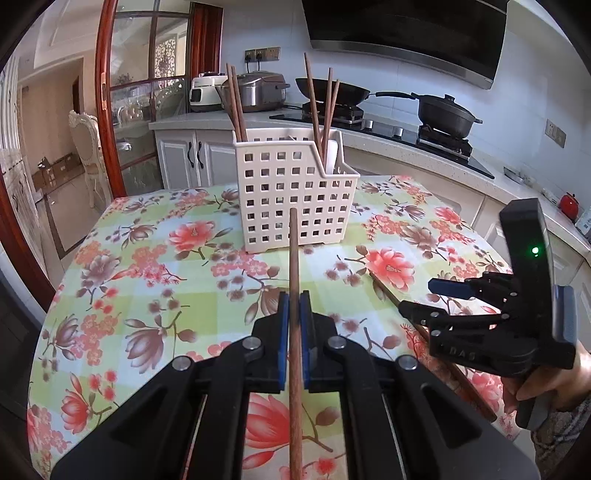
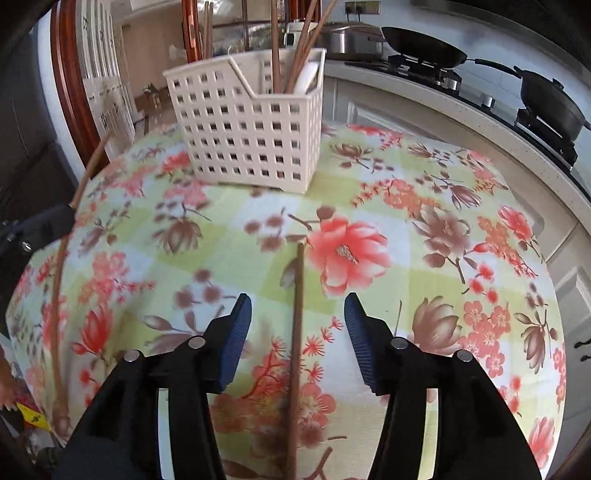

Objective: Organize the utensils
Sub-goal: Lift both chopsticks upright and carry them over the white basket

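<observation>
Our left gripper (image 1: 294,306) clamps a wooden chopstick (image 1: 294,280) pointing toward the white lattice caddy (image 1: 291,192) on the floral tablecloth (image 1: 147,258). Our right gripper (image 2: 298,317), lettered "DAS", stands parted over a second chopstick (image 2: 298,314) lying untouched on the cloth.

**Kitchen surroundings beyond the tabletop**

The tabletop (image 1: 140,295) wears a checked green and white cloth printed with pink and brown flowers. Far behind it runs a pale speckled stone counter (image 1: 207,120) over grey-white cabinets with dark handles (image 1: 194,157). On that counter, at the left, a white appliance (image 1: 205,92) sits just beside a silver rice cooker (image 1: 258,90). To the right, a black wok (image 1: 341,90) and a black lidded pan (image 1: 447,112) rest on a black gas hob (image 1: 391,131), beneath a dark range hood (image 1: 406,33). A small red kettle (image 1: 569,206) sits at far right. At far left stand a red-framed glass door (image 1: 105,110) and a white carved chair (image 1: 86,147).
</observation>
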